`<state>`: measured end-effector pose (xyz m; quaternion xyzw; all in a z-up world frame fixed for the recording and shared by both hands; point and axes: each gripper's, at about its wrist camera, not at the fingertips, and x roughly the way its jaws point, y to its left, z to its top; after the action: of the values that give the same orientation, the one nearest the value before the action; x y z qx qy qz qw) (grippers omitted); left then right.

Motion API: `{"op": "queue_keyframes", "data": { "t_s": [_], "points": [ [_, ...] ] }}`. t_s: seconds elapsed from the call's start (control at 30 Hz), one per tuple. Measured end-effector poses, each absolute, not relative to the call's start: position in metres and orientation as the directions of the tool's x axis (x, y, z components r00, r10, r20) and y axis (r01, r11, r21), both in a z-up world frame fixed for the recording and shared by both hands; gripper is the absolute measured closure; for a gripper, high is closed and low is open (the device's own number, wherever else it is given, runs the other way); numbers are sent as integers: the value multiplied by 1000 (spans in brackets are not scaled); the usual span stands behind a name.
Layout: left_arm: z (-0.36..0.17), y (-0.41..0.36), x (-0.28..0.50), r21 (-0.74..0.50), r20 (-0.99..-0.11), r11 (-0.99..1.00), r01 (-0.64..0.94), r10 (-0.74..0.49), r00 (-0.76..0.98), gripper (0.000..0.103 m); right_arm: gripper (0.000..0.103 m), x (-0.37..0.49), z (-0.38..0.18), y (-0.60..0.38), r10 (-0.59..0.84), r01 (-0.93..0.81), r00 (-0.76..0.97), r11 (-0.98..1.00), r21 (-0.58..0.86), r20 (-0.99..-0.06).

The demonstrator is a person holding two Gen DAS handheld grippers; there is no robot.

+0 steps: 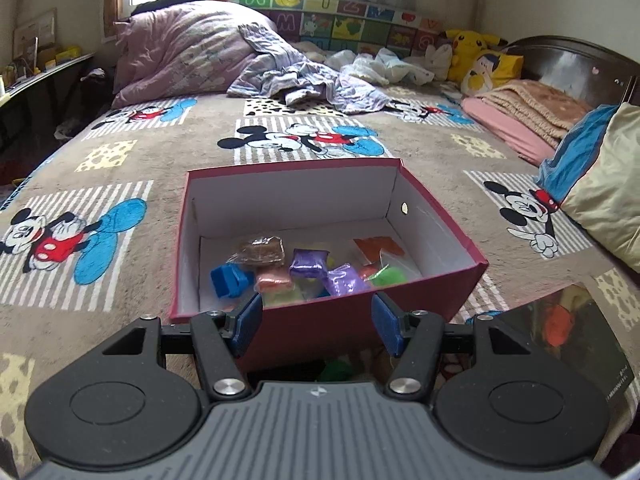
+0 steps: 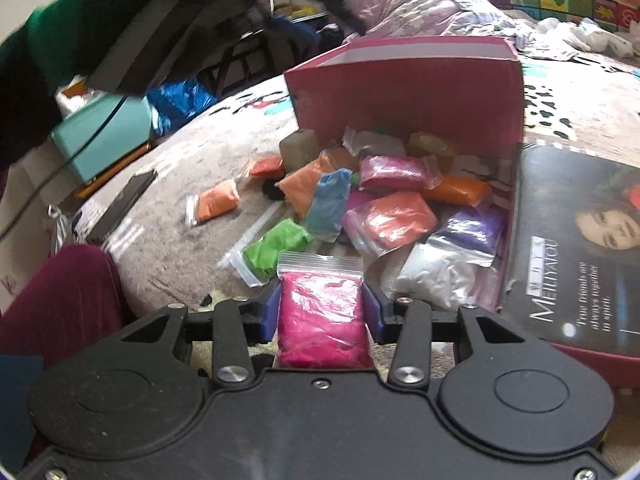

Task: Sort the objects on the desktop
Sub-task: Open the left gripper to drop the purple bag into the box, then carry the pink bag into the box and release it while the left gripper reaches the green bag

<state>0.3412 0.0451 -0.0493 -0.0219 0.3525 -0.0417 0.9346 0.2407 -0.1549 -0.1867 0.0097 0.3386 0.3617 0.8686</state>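
Note:
A red cardboard box [image 1: 320, 316] with a white inside stands on the bed, holding several small bags of coloured clay, among them purple [image 1: 309, 265] and blue [image 1: 230, 282]. My left gripper [image 1: 318, 318] is open and empty, just before the box's near wall. In the right wrist view my right gripper [image 2: 322, 312] is shut on a magenta clay bag [image 2: 322, 316]. Beyond it lies a pile of clay bags: green [image 2: 276, 250], blue [image 2: 330, 204], orange [image 2: 394, 216], white [image 2: 434, 274], against the red box's outer wall [image 2: 404, 92].
A dark box lid with a woman's face [image 2: 572, 248] lies to the right of the pile; it also shows in the left wrist view [image 1: 560, 328]. A lone orange bag [image 2: 216, 202] lies left. Blankets and pillows [image 1: 188, 52] fill the far bed.

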Motion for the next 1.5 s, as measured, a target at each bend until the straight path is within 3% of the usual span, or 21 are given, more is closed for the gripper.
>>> {"op": "queue_keyframes", "data": {
  "t_s": [0.6,0.83,1.0,1.5],
  "points": [
    [-100,43,228,-97,-656,994,44,-97,749,44,61,239,-140,-185,632,-570,579,765,298,-514],
    [-130,33,199,-49,-663,998,46,-67,745,44,61,247,-126,-187,627,-567,594,771,290,-504],
    [-148,24,189,7,-651,998,69,-48,757,44,61,259,-113,-185,622,-572,607,774,272,-495],
    [-176,11,188,20,-666,987,161,-107,739,44,61,317,-78,-168,598,-585,649,787,193,-472]
  ]
}}
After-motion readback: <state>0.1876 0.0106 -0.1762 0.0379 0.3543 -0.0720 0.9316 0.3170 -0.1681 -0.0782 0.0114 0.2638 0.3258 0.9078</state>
